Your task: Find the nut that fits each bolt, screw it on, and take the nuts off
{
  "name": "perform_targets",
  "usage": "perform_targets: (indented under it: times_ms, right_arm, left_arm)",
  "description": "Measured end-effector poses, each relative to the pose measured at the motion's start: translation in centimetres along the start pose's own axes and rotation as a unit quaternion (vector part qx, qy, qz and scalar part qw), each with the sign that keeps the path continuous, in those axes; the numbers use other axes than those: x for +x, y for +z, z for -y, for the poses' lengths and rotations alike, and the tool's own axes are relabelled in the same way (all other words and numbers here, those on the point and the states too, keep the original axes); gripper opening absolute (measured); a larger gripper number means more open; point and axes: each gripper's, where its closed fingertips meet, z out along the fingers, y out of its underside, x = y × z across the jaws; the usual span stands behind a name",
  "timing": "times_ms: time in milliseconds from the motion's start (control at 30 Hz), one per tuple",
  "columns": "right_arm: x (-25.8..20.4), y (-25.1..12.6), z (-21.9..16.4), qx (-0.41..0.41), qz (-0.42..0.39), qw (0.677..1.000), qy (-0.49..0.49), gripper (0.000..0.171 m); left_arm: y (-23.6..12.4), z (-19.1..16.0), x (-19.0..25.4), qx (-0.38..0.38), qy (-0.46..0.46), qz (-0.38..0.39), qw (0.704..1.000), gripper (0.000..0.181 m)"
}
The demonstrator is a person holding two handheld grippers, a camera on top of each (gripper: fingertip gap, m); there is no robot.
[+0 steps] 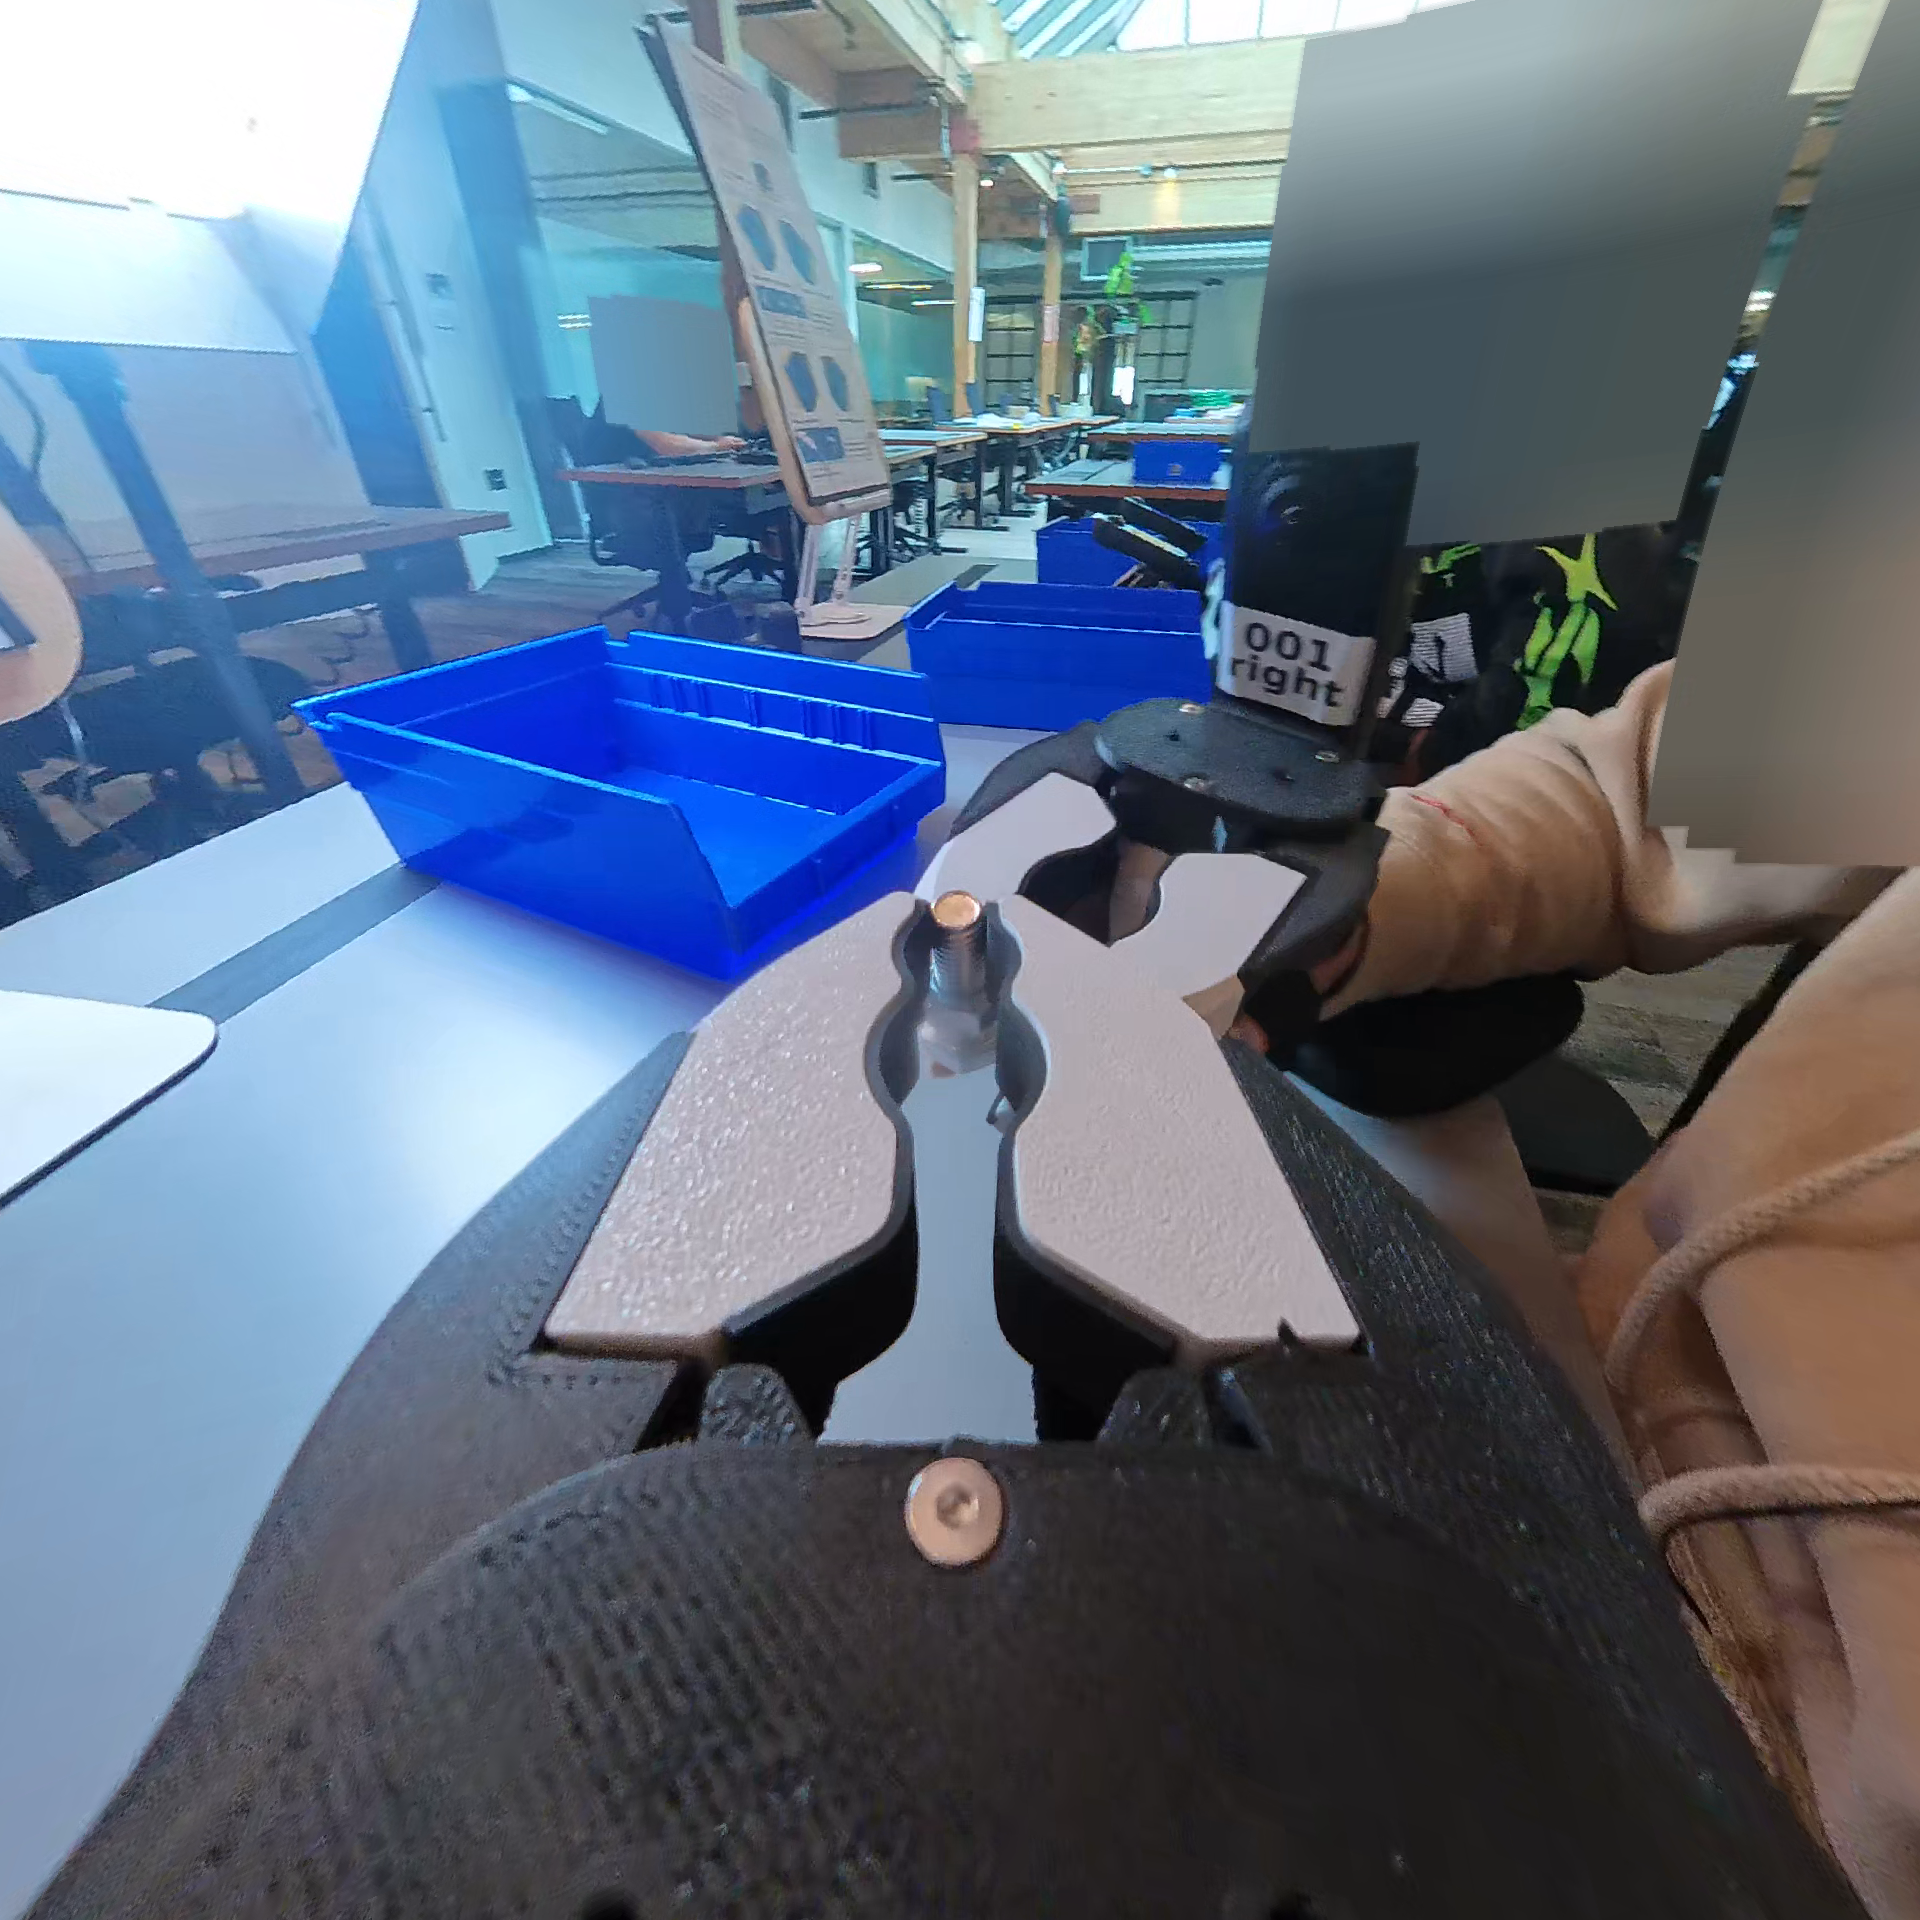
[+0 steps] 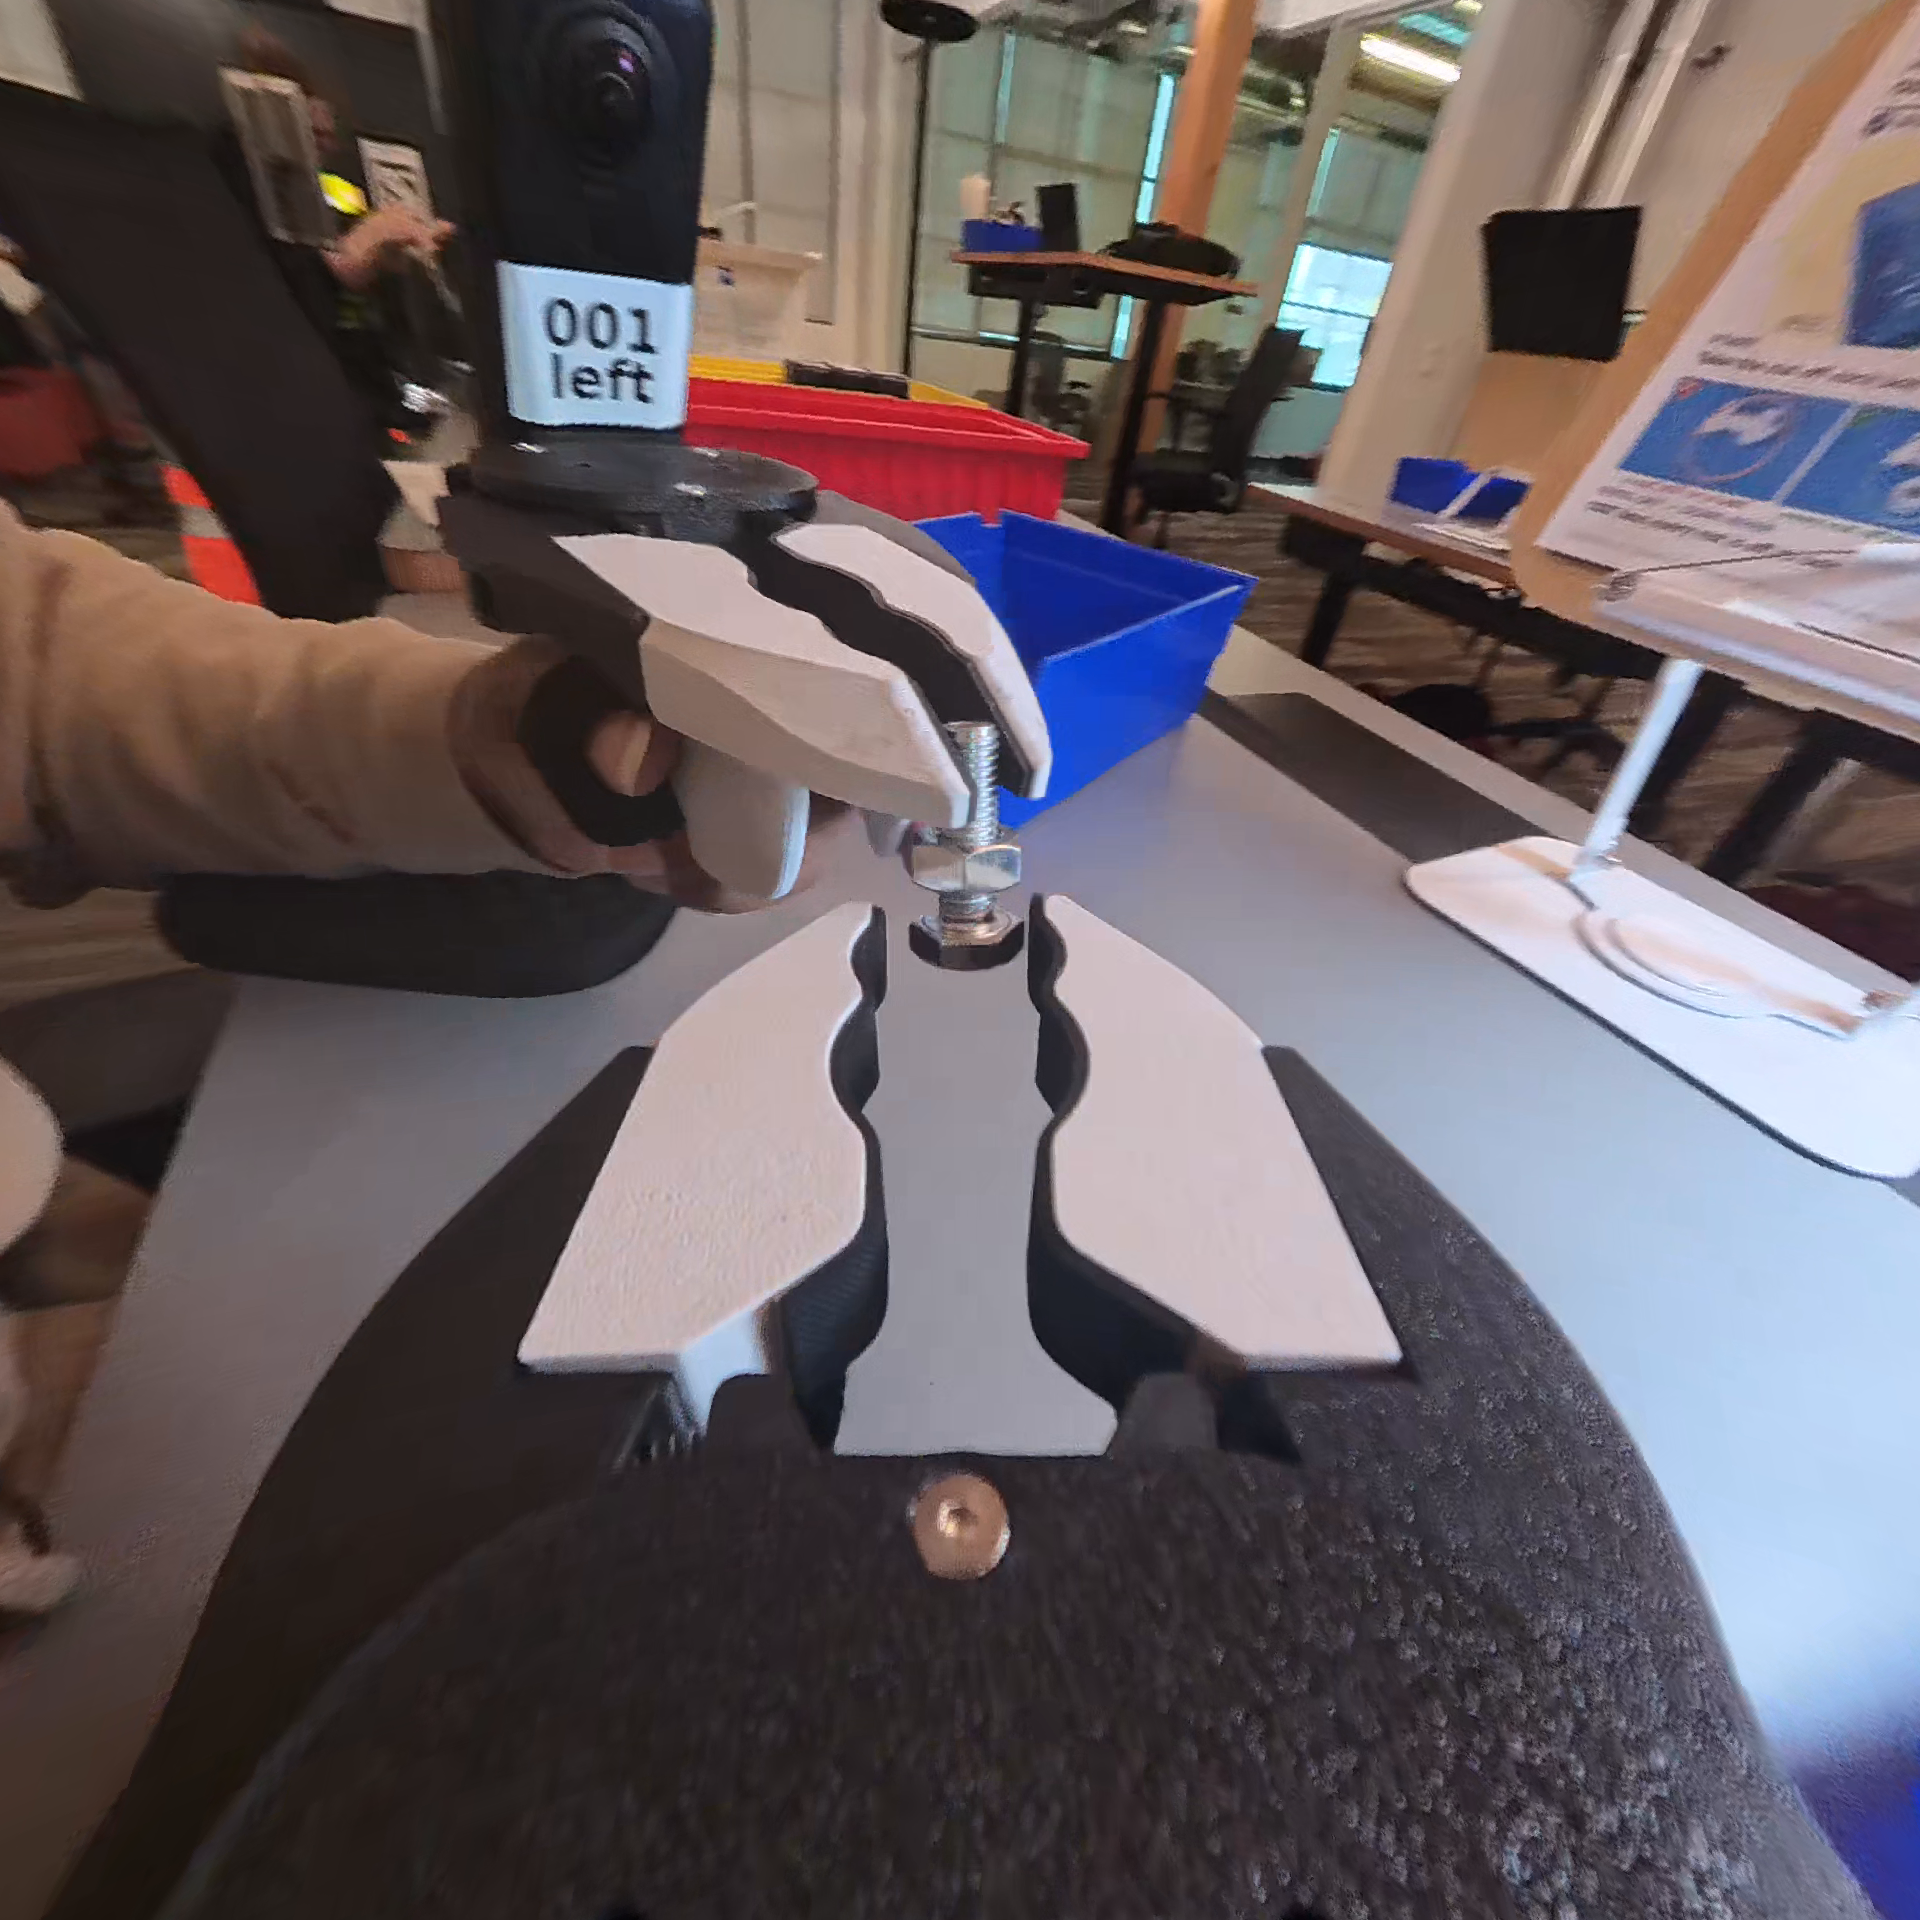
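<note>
A silver bolt (image 1: pixel 954 961) stands upright, thread end up, and my left gripper (image 1: pixel 954 935) is shut on its thread. In the right wrist view the left gripper (image 2: pixel 997 784) holds the bolt (image 2: pixel 977 753) above the grey table (image 2: pixel 1351 1195). A silver hex nut (image 2: pixel 964 862) sits on the thread just below the left fingers. The dark bolt head (image 2: pixel 961 940) is at the bottom. My right gripper (image 2: pixel 958 920) is open, with its fingertips on either side of the bolt head and a small gap on each side. It also shows in the left wrist view (image 1: pixel 1122 925), behind the left fingers.
A blue bin (image 1: pixel 623 810) stands on the table beyond the grippers, with a second blue bin (image 1: pixel 1049 644) behind it. A red bin (image 2: pixel 883 447) is farther back. An instruction board (image 2: pixel 1714 416) on a white stand base (image 2: pixel 1662 987) stands to the right. A person's beige sleeve (image 1: pixel 1558 914) is close by. Both grippers' tips are close together, under 4 cm apart.
</note>
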Motion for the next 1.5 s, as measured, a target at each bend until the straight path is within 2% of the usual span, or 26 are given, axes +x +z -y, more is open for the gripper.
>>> perform_targets:
  times_ms: [133, 267, 533, 767, 900, 967, 1067, 1200, 1267, 1333, 1367, 1400, 1500]
  right_arm:
    - [1.0, 0.1, -0.3, -0.011, -0.051, 0.999, -0.015, 0.022]
    - [1.1, 0.3, -0.7, -0.02, -0.056, 0.998, -0.012, 0.02]
    - [2.7, 0.6, -0.9, -0.033, -0.12, 0.992, -0.022, 0.021]
    - [3.4, 0.9, -1.9, -0.056, -0.133, 0.989, -0.017, 0.018]
    - [2.9, 0.9, -1.6, -0.035, -0.096, 0.995, 0.014, 0.018]
    - [2.3, 0.6, -0.8, 0.004, -0.043, 0.997, 0.072, 0.018]
    - [1.2, -0.4, 1.0, 0.074, 0.046, 0.985, 0.146, 0.018]
    - [-0.2, -0.3, 1.1, 0.072, 0.1, 0.98, 0.156, 0.018]
    - [-0.2, -0.2, 0.9, 0.068, 0.099, 0.98, 0.157, 0.018]
    - [1.0, -0.3, 0.7, 0.063, 0.074, 0.981, 0.167, 0.018]
    - [1.9, -0.4, 0.5, 0.058, 0.053, 0.982, 0.171, 0.018]
    - [2.8, -0.6, 0.2, 0.052, 0.037, 0.983, 0.175, 0.018]
    - [3.5, -0.8, -0.2, 0.045, 0.026, 0.983, 0.176, 0.018]
  left_arm:
    - [0.2, 0.0, -0.7, -0.001, -0.018, 0.031, 0.999, 0.009]
    - [0.4, -0.1, -0.8, -0.004, -0.025, 0.04, 0.999, 0.009]
    - [0.8, -0.1, -2.3, -0.005, -0.049, 0.118, 0.992, 0.01]
    - [1.2, -0.9, -2.9, -0.013, -0.066, 0.138, 0.988, 0.01]
    - [1.2, -0.4, -2.4, 0.001, -0.056, 0.109, 0.992, 0.012]
    - [0.9, 0.3, -1.8, 0.018, -0.053, 0.076, 0.995, 0.03]
    - [0.8, 0.2, -1.1, 0.021, -0.064, 0.032, 0.997, 0.039]
    - [1.3, 0.0, 0.3, 0.014, -0.043, -0.004, 0.999, 0.045]
    - [1.4, -0.3, 1.2, 0.0, -0.034, -0.024, 0.999, 0.037]
    - [1.1, -0.2, 0.8, -0.003, -0.029, -0.009, 1.0, 0.042]
    - [0.6, 0.2, 1.3, 0.003, -0.023, -0.029, 0.999, 0.021]
    - [0.2, 0.8, 1.7, 0.02, -0.024, -0.039, 0.999, 0.018]
    - [0.0, 1.2, 1.0, 0.024, -0.015, -0.012, 1.0, 0.022]
